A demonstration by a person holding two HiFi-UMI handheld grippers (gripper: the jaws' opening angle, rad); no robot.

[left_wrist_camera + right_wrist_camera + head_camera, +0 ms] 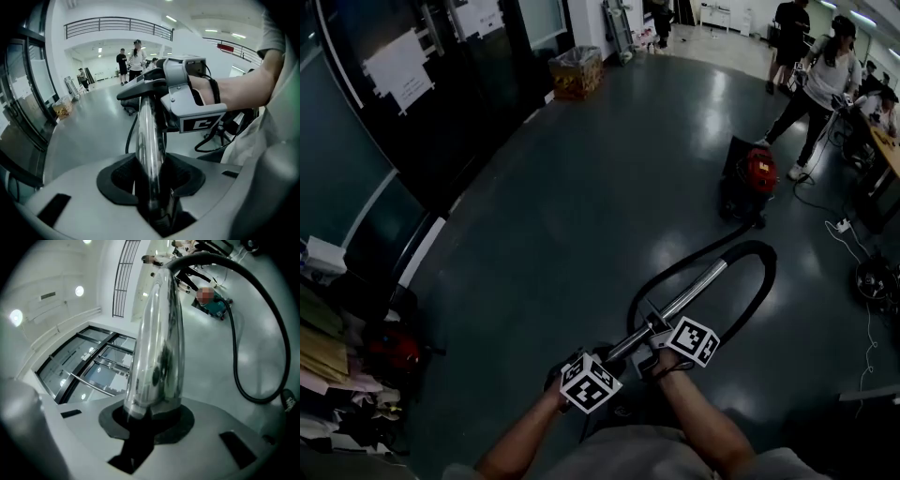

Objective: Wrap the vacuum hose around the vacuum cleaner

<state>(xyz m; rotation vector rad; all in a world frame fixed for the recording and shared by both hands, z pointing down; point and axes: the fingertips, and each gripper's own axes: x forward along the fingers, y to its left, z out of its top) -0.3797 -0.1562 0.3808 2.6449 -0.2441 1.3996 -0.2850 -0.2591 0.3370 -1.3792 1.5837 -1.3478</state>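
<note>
A red and black vacuum cleaner stands on the floor ahead, to the right. Its black hose loops over the floor back to a chrome wand that rises in front of me. My left gripper is shut on the wand's lower part, and in the left gripper view the wand runs up between the pads. My right gripper is shut on the wand a little higher. In the right gripper view the wand fills the gap and the hose arcs away to the right. The right gripper also shows in the left gripper view.
A lined cardboard box stands by the dark glass wall. People stand at the far right near a desk. A power strip with cables lies at the right. Piled clutter and a second red machine sit at the left.
</note>
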